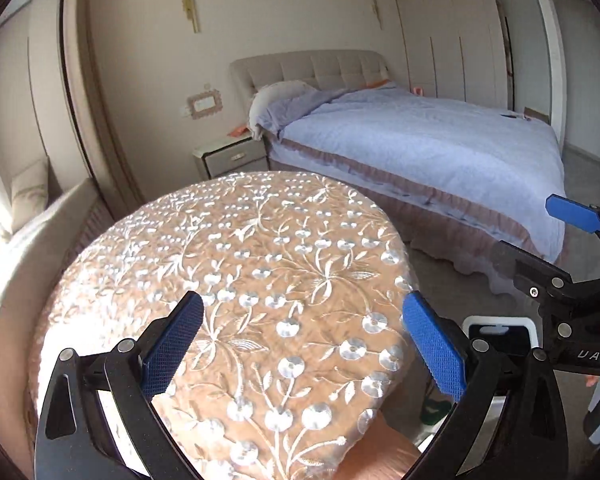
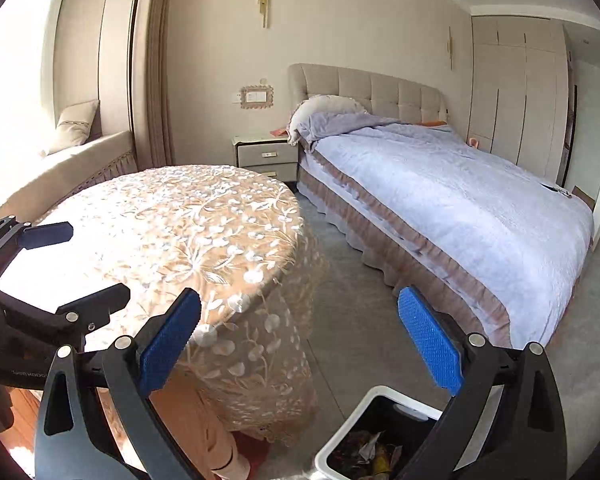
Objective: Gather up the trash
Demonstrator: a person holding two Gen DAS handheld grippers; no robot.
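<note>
A: What are the tongs doing?

B: Both are spread wide with nothing between the pads. The left gripper (image 1: 302, 344), black arms with ribbed blue pads, hangs over the round table (image 1: 112, 248), which is draped in a tan lace cloth embroidered with shiny white flowers and leaves. The right gripper (image 2: 300, 340), the same make, hovers off the table's edge, above grey floor (image 2: 340, 344).

A: And the trash?

B: Crumpled paper and wrappers (image 2: 366, 454), white, yellow and dark, lie inside the white square bin with a black liner (image 2: 384, 394), on the floor just beside the table's skirt. In the left view only the bin's white rim shows, between the two tools.

A: What else is around?

B: A wide bed with a quilted pale-blue cover and a brown ruffled skirt (image 2: 460, 208), with a tufted beige headboard (image 2: 372, 92). A white nightstand with two drawers (image 2: 266, 156) sits between the bed and the table. A cushioned window seat (image 2: 80, 156) runs behind the table, and tall beige wardrobe doors (image 2: 516, 96) stand past the bed.

A: Anything in the way?

B: The cloth's hanging folds crowd the bin's left side.
</note>
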